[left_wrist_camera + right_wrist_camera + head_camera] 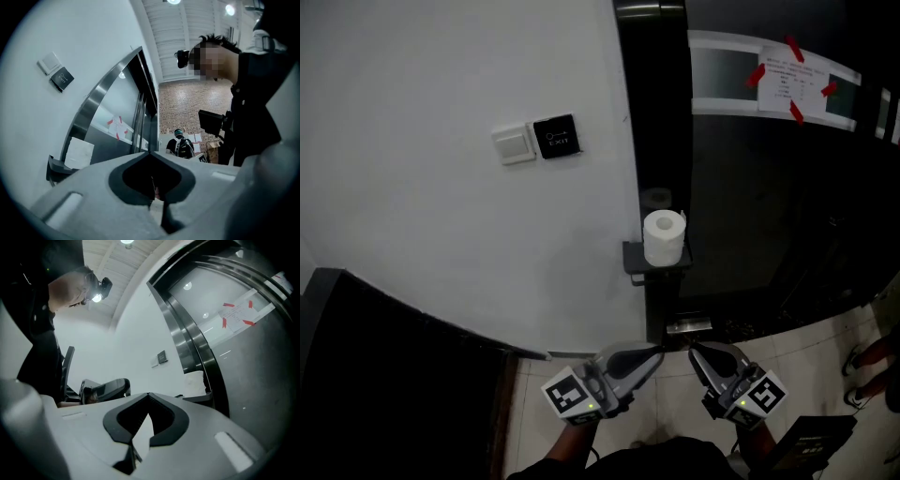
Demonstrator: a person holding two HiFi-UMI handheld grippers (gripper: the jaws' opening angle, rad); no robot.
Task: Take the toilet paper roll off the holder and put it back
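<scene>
The roll stands upright on the holder beside the dark door frame, well apart from the left gripper and right gripper, both low, jaws clenched together on nothing.

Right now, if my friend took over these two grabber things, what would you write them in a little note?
Left gripper: jaws shut, nothing in them, held low over the floor tiles.
Right gripper: jaws shut, empty, close beside the left one.
Toilet paper roll: standing upright on the holder by the door frame, ahead of both grippers, with neither one touching it.
Done: nothing shows as done yet.
Left: reach forward, take the roll off the holder, then put it back.
</scene>
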